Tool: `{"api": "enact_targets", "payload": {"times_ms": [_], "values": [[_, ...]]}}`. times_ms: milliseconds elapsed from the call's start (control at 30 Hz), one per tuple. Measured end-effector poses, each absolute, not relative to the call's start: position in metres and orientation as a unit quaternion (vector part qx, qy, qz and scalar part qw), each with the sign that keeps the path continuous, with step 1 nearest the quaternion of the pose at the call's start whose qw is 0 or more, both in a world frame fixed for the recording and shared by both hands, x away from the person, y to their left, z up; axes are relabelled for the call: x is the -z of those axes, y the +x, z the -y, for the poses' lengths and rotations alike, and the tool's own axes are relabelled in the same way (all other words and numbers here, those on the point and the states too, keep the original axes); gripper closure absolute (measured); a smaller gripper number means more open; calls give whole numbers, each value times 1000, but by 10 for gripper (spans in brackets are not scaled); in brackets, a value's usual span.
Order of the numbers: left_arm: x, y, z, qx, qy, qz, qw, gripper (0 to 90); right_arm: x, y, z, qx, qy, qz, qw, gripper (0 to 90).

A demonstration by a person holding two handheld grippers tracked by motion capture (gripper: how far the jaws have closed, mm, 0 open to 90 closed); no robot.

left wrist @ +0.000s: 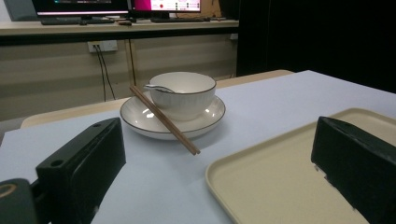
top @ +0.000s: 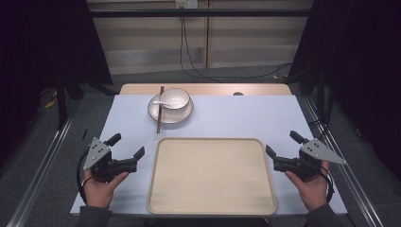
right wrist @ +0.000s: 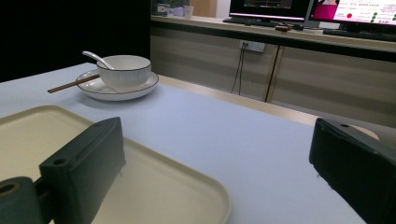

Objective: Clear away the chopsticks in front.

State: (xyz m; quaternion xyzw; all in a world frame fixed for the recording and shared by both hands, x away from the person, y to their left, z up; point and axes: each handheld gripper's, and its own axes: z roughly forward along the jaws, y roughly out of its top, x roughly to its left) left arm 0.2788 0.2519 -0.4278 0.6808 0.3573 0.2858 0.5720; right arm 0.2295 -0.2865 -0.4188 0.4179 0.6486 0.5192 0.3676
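A white bowl [top: 175,98] with a white spoon [top: 161,102] in it stands on a white plate [top: 185,113] at the far middle of the table. Brown chopsticks [top: 160,115] lean across the plate's left rim. A beige tray [top: 211,174] lies empty at the near middle. My left gripper [top: 126,146] rests left of the tray, open, nothing between its jaws. My right gripper [top: 283,144] rests right of the tray, also open and empty. In the left gripper view, the bowl [left wrist: 183,94], plate [left wrist: 140,119] and chopsticks [left wrist: 164,120] sit ahead. In the right gripper view, the bowl [right wrist: 124,70] is far left.
The table [top: 236,116] has a pale blue top with a wooden strip [top: 208,89] along its far edge. Metal rails [top: 40,165] run along both sides. Cables [top: 189,56] hang against the far wall. Monitors [right wrist: 355,11] stand on a counter behind.
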Motion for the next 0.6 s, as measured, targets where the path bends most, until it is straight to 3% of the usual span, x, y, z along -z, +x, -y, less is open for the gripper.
{"api": "enact_targets", "payload": {"times_ms": [600], "values": [[439,309,-248,-275,686,-393,547,37,426,227,290,-512,431,-653,355,28]]}}
